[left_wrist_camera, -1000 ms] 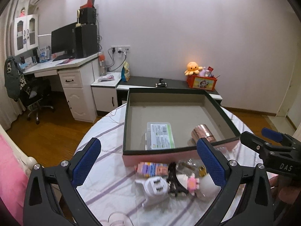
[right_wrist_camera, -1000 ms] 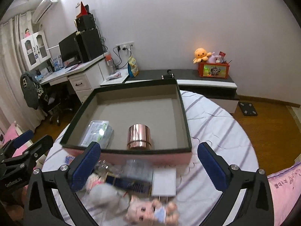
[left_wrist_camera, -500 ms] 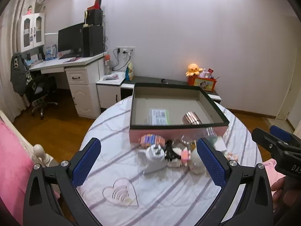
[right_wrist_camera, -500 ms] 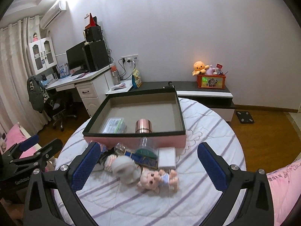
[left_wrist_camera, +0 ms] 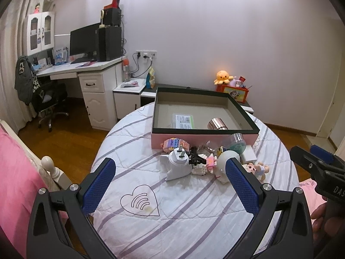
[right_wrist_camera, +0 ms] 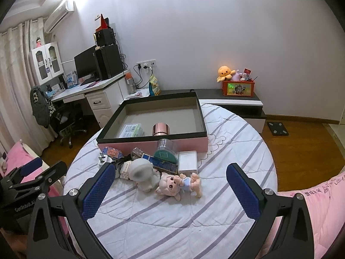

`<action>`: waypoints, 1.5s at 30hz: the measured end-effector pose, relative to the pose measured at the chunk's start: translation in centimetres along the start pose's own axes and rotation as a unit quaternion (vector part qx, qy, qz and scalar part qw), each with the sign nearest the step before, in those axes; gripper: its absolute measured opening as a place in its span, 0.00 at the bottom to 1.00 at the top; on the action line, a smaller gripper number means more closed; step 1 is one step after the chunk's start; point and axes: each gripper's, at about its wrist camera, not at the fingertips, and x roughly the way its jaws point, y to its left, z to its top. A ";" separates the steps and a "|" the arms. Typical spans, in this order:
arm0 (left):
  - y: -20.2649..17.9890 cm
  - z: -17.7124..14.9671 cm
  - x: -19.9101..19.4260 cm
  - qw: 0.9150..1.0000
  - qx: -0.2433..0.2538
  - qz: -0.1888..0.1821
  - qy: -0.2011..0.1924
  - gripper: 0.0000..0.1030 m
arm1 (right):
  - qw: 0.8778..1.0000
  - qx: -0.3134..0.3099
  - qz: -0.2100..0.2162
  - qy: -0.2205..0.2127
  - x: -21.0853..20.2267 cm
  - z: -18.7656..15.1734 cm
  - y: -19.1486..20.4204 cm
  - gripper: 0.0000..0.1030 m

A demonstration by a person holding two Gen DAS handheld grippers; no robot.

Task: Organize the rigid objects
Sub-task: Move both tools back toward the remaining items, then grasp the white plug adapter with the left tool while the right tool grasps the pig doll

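A pink box with a black rim [left_wrist_camera: 204,130] stands at the far side of the round table. It holds a green-labelled case [left_wrist_camera: 182,120] and a copper cylinder [left_wrist_camera: 216,124]. In front of the box lies a pile: a white plug adapter [left_wrist_camera: 179,164], a pastel block toy [left_wrist_camera: 175,144], a white round figure [right_wrist_camera: 142,176], a clear jar with a green lid [right_wrist_camera: 166,151], a white box [right_wrist_camera: 187,161] and a doll [right_wrist_camera: 179,183]. My left gripper [left_wrist_camera: 170,172] and right gripper [right_wrist_camera: 170,172] are both open, held back short of the pile, with nothing between their fingers.
The table wears a white quilted cloth with purple stripes [left_wrist_camera: 194,211] and a heart print [left_wrist_camera: 140,201]. A pink bed [left_wrist_camera: 15,172] lies left, a desk with a monitor [left_wrist_camera: 86,43] behind. A low cabinet [right_wrist_camera: 232,103] carries an orange plush and a toy box.
Both grippers have drawn back from the box and the pile, so more of the table shows. The objects on the table have not moved.
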 end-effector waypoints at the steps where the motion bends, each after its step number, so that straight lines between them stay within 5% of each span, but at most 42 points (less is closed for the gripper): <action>1: 0.1 -0.1 -0.1 1.000 -0.001 0.000 0.000 1.00 | 1.000 0.000 0.000 0.000 -0.1 0.0 0.0 1.00; 13: 0.6 -0.4 0.5 1.000 -0.007 0.007 0.008 1.00 | 1.000 -0.009 -0.001 0.009 0.3 -0.2 0.6 1.00; 29: -0.2 -2.9 8.6 0.997 0.015 0.015 0.081 1.00 | 0.995 -0.004 -0.032 0.092 6.0 -2.8 -1.0 1.00; 45: 0.1 -2.1 14.9 0.994 0.008 0.012 0.108 0.97 | 0.989 -0.003 -0.024 0.143 12.0 -4.5 -2.0 0.99</action>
